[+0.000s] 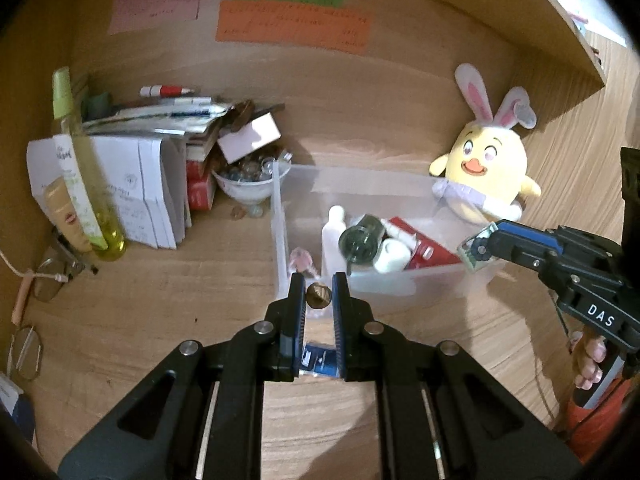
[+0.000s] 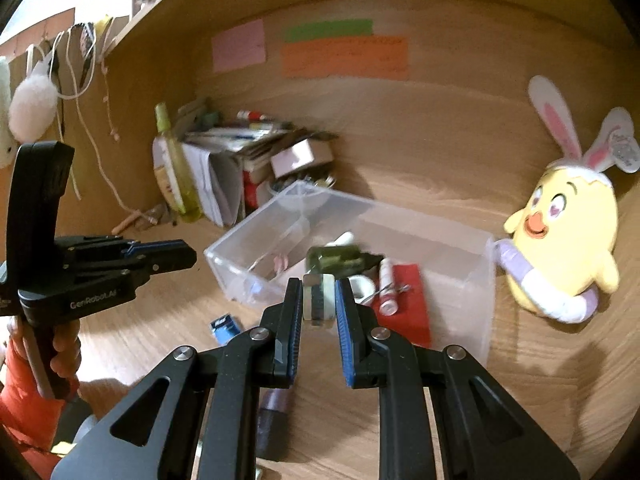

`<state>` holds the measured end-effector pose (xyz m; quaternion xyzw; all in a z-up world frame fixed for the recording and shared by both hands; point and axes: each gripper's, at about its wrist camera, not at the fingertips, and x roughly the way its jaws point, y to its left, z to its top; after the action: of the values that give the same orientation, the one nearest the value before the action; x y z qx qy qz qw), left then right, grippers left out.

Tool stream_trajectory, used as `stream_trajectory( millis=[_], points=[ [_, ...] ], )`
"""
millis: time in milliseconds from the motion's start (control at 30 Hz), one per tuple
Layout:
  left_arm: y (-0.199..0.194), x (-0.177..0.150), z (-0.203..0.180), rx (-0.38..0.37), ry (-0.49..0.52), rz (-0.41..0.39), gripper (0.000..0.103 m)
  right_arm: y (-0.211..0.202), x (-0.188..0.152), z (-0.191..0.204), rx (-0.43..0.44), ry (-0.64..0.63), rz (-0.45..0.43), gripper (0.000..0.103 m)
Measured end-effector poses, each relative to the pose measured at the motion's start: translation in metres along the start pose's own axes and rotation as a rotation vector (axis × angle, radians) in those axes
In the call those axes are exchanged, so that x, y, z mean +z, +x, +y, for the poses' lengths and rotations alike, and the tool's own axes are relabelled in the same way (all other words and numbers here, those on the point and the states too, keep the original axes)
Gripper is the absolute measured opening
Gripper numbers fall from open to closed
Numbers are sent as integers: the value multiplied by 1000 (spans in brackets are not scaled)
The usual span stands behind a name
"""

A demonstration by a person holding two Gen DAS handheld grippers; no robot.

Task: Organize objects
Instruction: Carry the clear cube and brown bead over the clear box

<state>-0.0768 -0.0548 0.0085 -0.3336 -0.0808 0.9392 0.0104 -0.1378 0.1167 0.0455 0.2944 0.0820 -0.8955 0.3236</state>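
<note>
A clear plastic bin [image 1: 280, 216] [image 2: 476, 280] stands on the wooden desk and holds a dark green bottle [image 1: 360, 236] [image 2: 340, 258], white bottles and a red box [image 1: 432, 252] [image 2: 408, 304]. My left gripper [image 1: 319, 294] is shut on a small brown round object [image 1: 319, 295], just in front of the bin's near wall. My right gripper [image 2: 319, 300] is shut on a small clear jar with a dark inside [image 2: 318, 300], held over the bin's near edge; in the left wrist view it shows at the bin's right corner [image 1: 476, 250].
A yellow chick plush with bunny ears [image 1: 486, 168] [image 2: 568, 240] leans behind the bin's right end. A stack of papers and books [image 1: 152, 184], a tall yellow-green bottle [image 1: 84, 184], a bowl of marbles [image 1: 250, 180] and glasses [image 1: 52, 280] lie at the left. A blue packet [image 2: 226, 326] lies on the desk.
</note>
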Motion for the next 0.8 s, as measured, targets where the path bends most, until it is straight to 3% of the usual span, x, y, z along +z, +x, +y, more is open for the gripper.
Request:
stream_trajectory(
  millis=[467, 800],
  points=[
    [10, 33, -10, -23, 3, -48, 12, -1, 29, -23, -61, -6, -52, 15],
    [43, 40, -11, -43, -5, 10, 12, 36, 26, -49, -71, 80, 13, 15]
  ],
)
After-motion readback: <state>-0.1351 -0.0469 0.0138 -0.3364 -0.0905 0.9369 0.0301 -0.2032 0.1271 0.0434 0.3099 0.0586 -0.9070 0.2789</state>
